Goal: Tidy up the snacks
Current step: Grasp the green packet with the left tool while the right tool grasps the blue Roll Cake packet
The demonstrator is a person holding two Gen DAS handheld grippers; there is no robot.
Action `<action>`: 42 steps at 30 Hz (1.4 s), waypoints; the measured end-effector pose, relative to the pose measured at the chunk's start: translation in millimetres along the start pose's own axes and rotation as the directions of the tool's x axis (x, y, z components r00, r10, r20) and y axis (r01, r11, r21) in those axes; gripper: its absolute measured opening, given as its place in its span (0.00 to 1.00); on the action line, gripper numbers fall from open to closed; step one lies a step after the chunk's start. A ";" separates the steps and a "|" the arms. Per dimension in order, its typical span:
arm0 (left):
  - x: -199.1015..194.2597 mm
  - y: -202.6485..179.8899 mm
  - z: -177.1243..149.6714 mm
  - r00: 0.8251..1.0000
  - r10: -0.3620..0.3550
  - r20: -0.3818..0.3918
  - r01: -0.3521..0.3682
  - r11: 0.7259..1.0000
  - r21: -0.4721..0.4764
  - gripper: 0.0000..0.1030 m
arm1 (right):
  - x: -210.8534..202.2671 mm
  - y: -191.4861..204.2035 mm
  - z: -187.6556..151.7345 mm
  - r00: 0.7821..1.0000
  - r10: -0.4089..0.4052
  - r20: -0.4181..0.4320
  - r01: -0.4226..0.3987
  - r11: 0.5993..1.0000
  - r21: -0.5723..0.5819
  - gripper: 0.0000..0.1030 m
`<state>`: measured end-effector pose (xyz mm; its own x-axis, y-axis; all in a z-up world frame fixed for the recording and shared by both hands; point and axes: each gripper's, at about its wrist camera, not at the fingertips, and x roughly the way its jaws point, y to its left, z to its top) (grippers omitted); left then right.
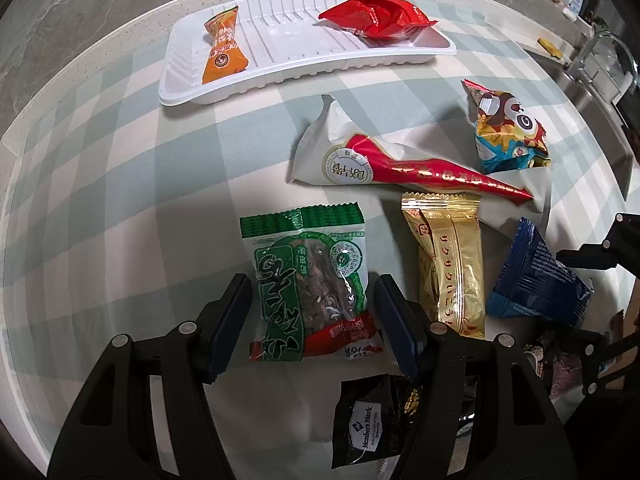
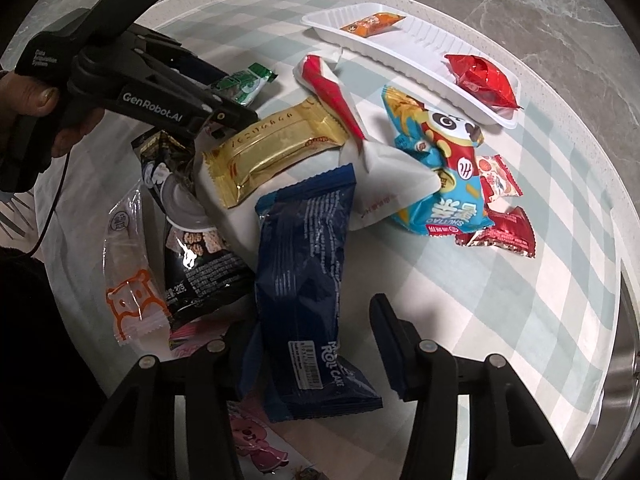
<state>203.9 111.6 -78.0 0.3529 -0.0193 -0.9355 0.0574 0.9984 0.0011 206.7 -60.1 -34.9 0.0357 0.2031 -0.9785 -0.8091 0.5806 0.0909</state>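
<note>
A green snack packet point(image 1: 308, 280) lies flat on the checked tablecloth. My left gripper point(image 1: 311, 280) stands open astride it, with a thin gap between each pad and the packet's sides. A dark blue roll cake packet point(image 2: 304, 280) lies on the snack pile between the fingers of my right gripper point(image 2: 308, 316). Its left edge overlaps the left finger, and the right finger point(image 2: 386, 328) stands clear of it. At the far side, the white tray point(image 1: 180, 80) holds an orange packet point(image 1: 224, 52) and a red packet point(image 1: 376, 16).
Loose on the cloth are a white-and-red packet point(image 1: 360, 160), a panda packet point(image 1: 508, 132), a gold packet point(image 1: 452, 264), a black packet point(image 1: 368, 420), small red packets point(image 2: 504, 232) and a clear bear-print packet point(image 2: 128, 280). A sink tap point(image 1: 600, 60) stands beyond the table's right edge.
</note>
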 end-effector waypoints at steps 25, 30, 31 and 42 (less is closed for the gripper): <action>-1.4 0.9 -1.5 1.000 -0.002 0.012 0.002 1.000 0.017 0.60 | 1.4 0.6 -1.3 1.000 0.002 -0.007 -0.002 1.000 0.014 0.46; -2.7 0.6 -3.2 1.000 -0.008 0.023 0.007 1.000 0.030 0.60 | 1.1 0.1 -1.3 1.000 0.008 -0.007 -0.008 1.000 0.020 0.38; -2.8 0.7 -4.3 1.000 -0.010 0.026 0.009 0.999 0.031 0.60 | 1.0 0.3 -1.4 1.000 0.008 -0.006 -0.008 1.000 0.019 0.37; -10.9 4.1 -8.2 0.996 -0.071 0.056 0.070 0.997 0.029 0.36 | -10.6 0.4 -1.7 0.999 0.029 0.026 -0.029 0.999 0.033 0.28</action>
<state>192.6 116.3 -70.6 0.3995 -0.0936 -0.9119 0.1089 0.9926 -0.0542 205.0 -63.3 -24.8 0.0278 0.2398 -0.9704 -0.7901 0.6000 0.1256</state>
